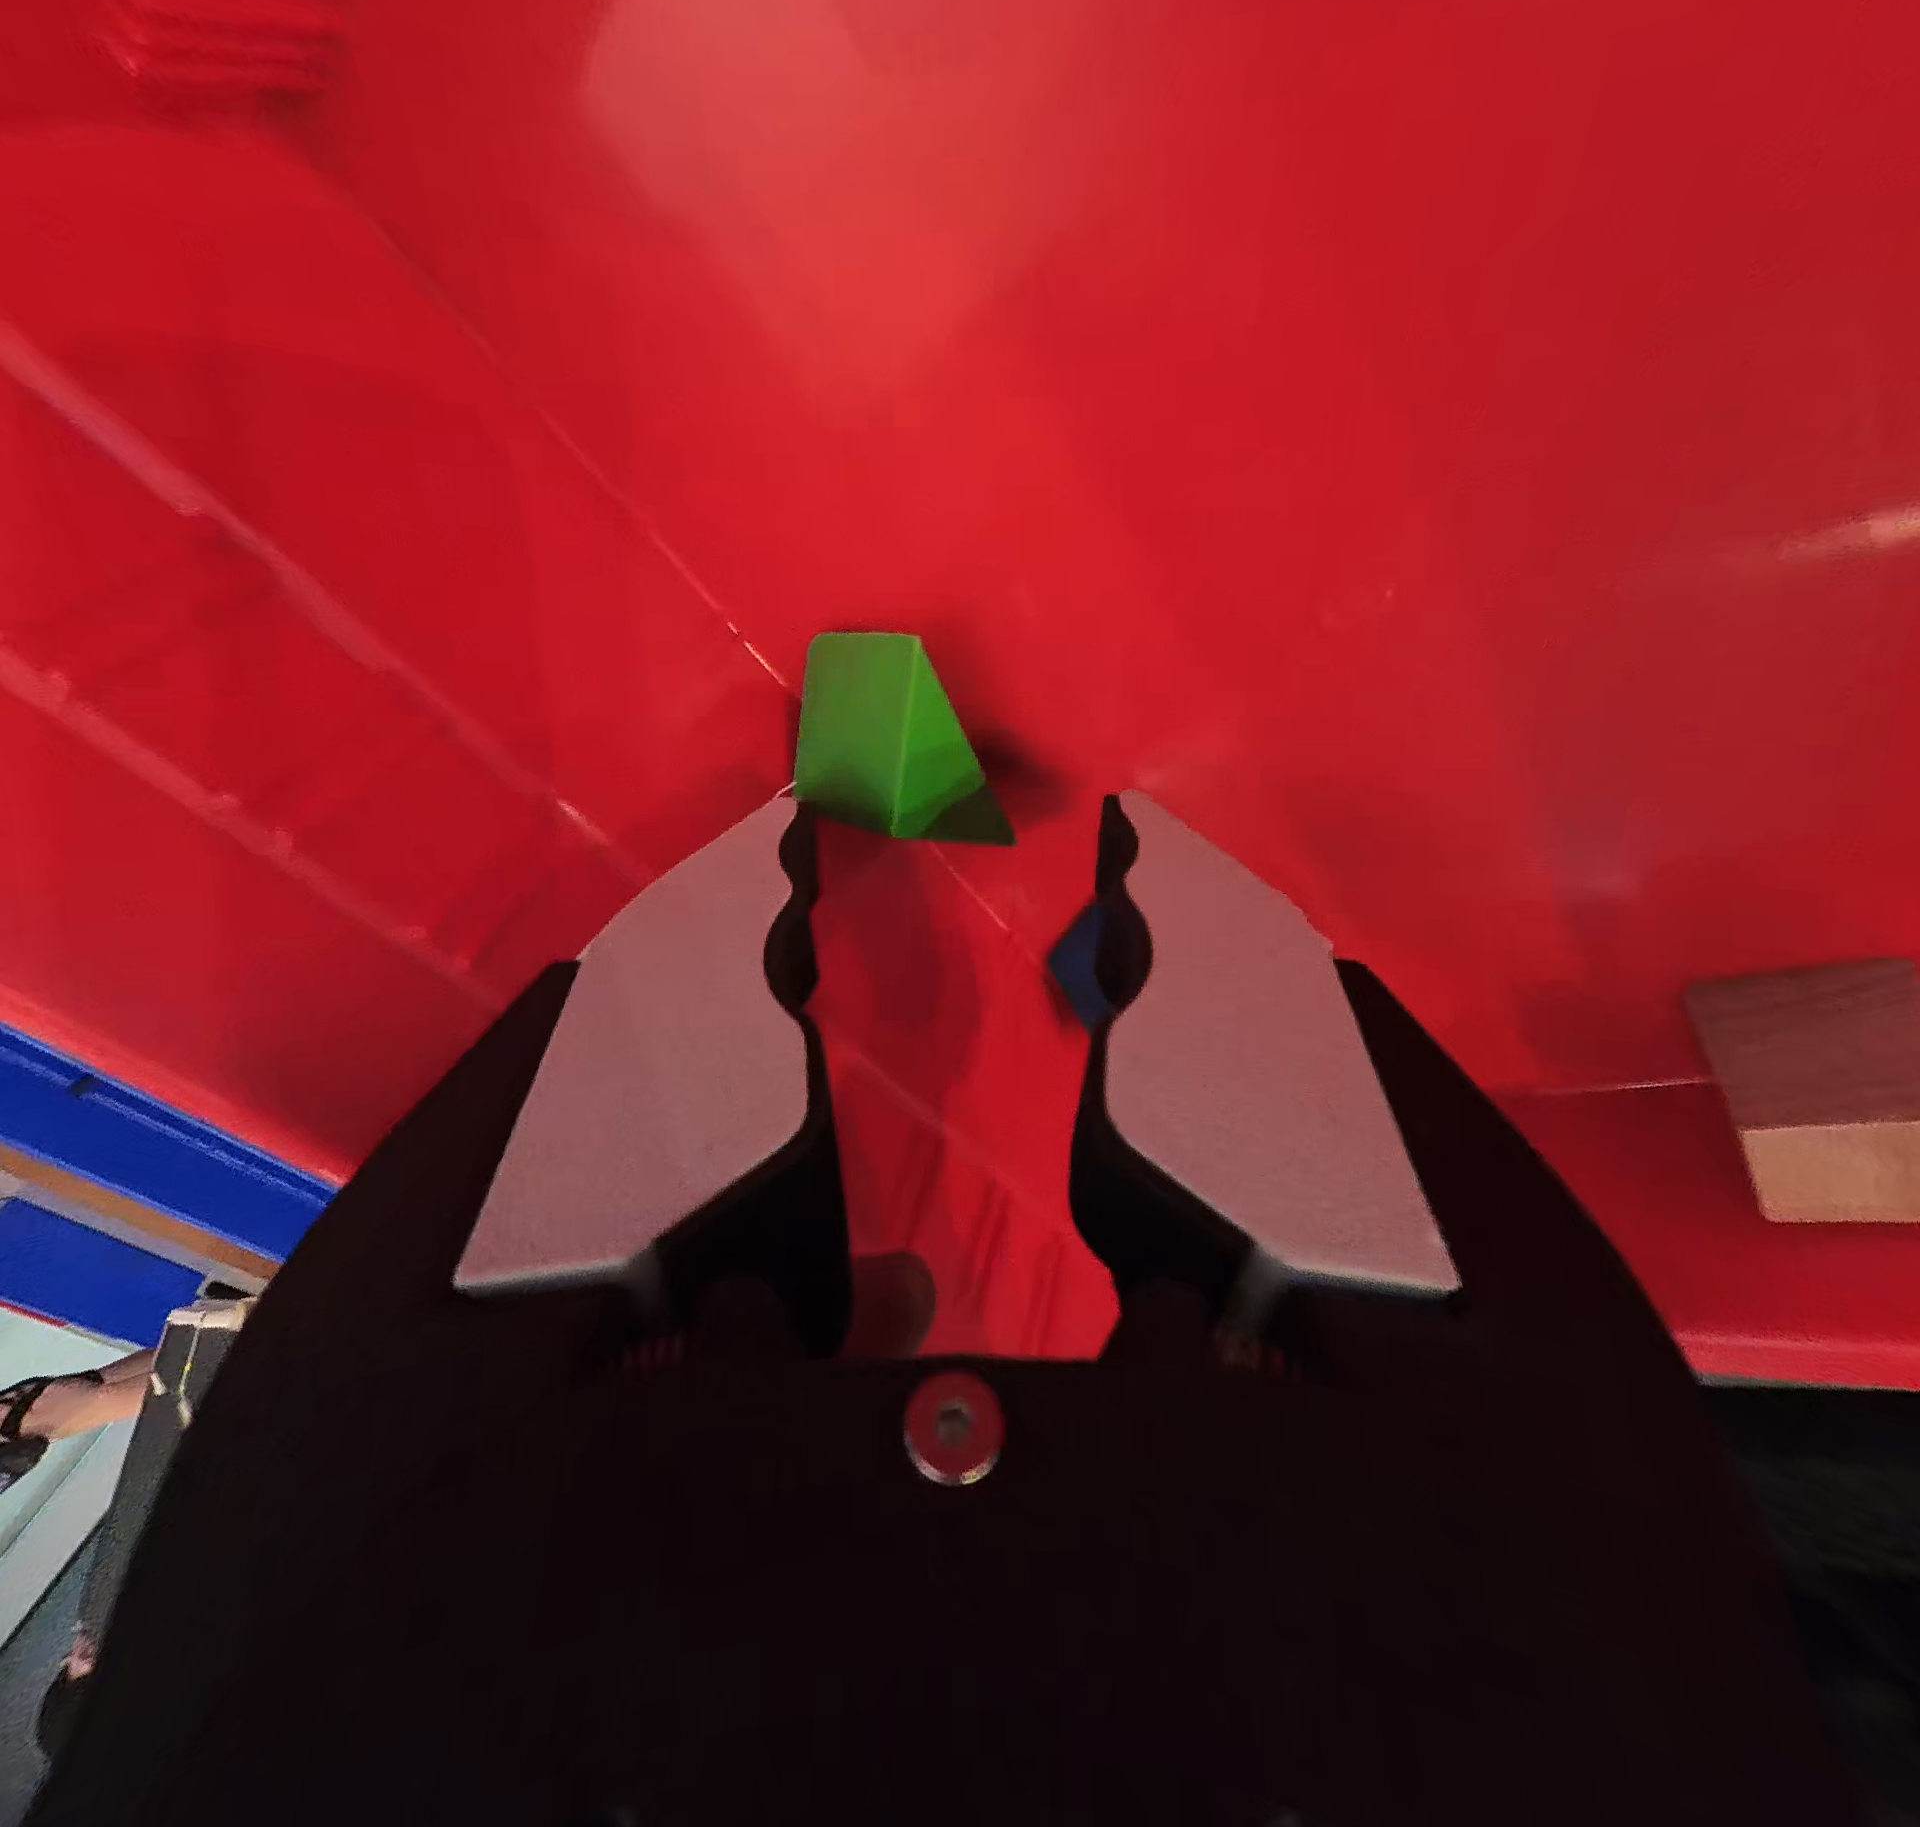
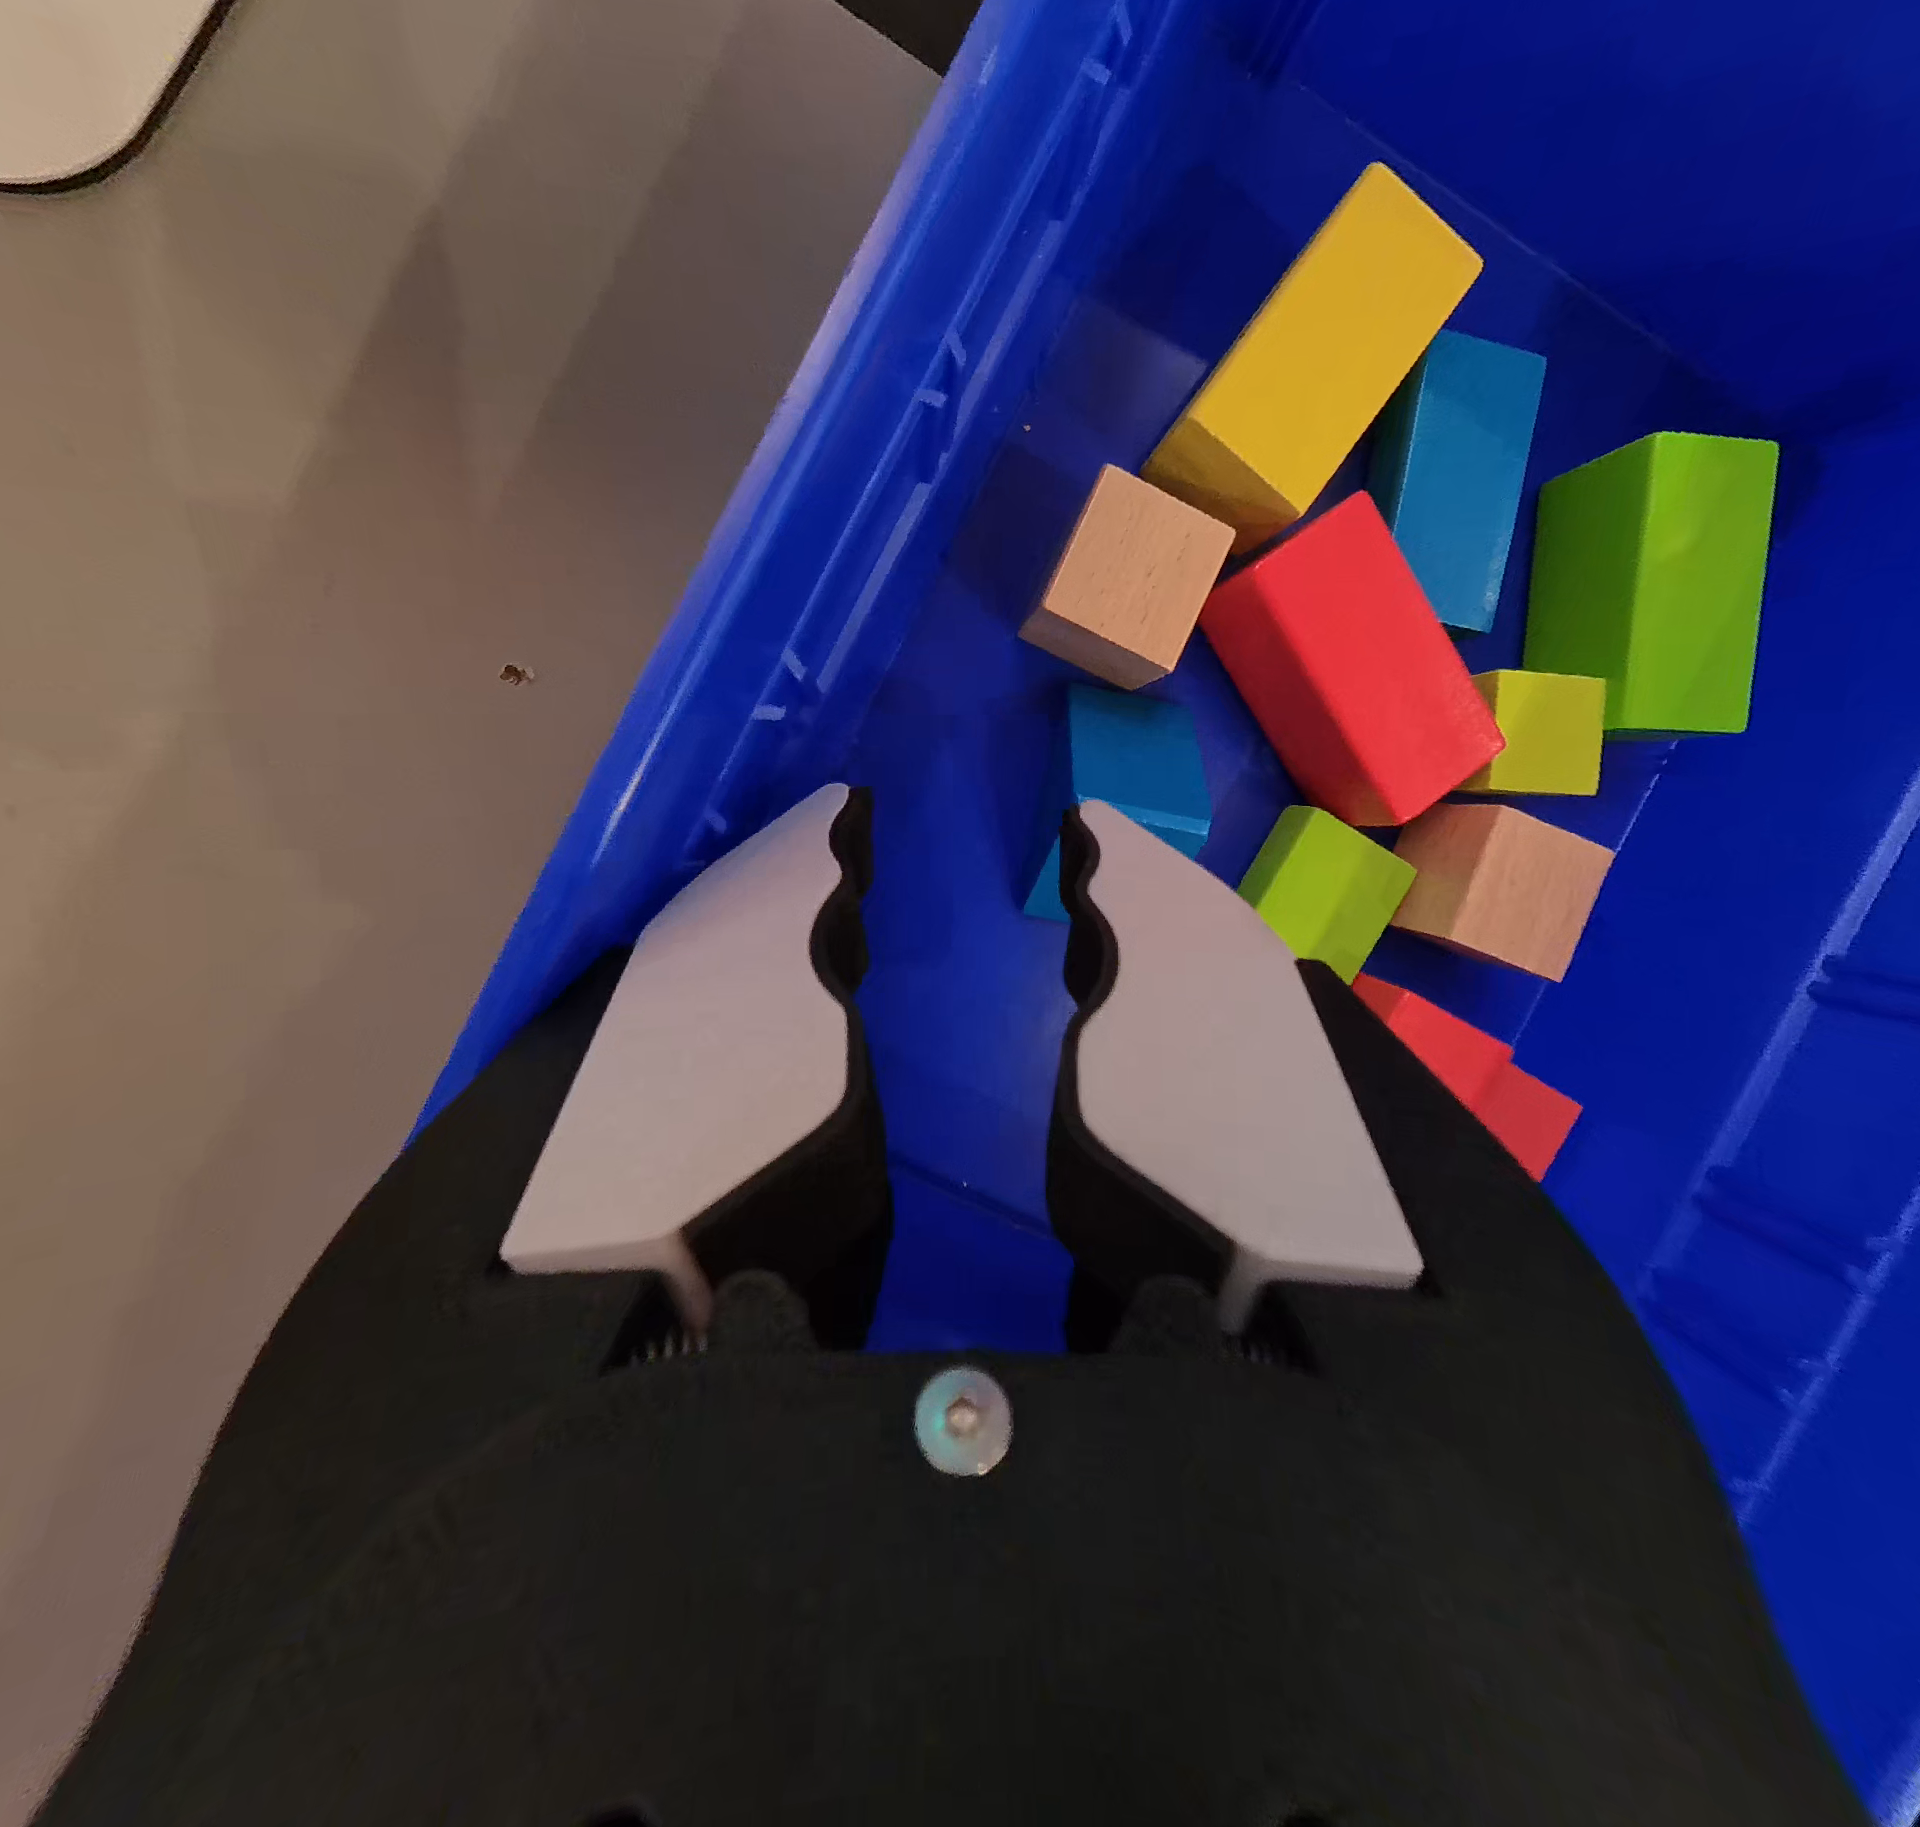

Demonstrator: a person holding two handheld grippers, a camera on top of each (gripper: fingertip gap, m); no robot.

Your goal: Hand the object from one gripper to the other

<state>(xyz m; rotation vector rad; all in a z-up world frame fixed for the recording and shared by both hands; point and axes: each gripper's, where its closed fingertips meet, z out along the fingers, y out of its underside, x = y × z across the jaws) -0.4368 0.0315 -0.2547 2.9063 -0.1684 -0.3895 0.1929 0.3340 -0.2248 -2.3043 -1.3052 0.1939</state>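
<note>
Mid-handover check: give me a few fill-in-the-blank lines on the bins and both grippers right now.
1. The left gripper hovers inside a ____ bin.
2. The block just beyond its fingertips is ____.
3. The right gripper points into a ____ bin.
4. Both grippers are ____, holding nothing.

Missing words: red; green; blue; open

red bin [image 1: 1351, 323]: glossy plastic | natural cube [image 2: 1132, 572]: bare matt wood, seemingly unpainted

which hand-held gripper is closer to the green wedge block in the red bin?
Left. The left hand-held gripper is open over the red bin, the green wedge block just past its left fingertip. The right hand-held gripper is open over the blue bin; no wedge there.
</note>
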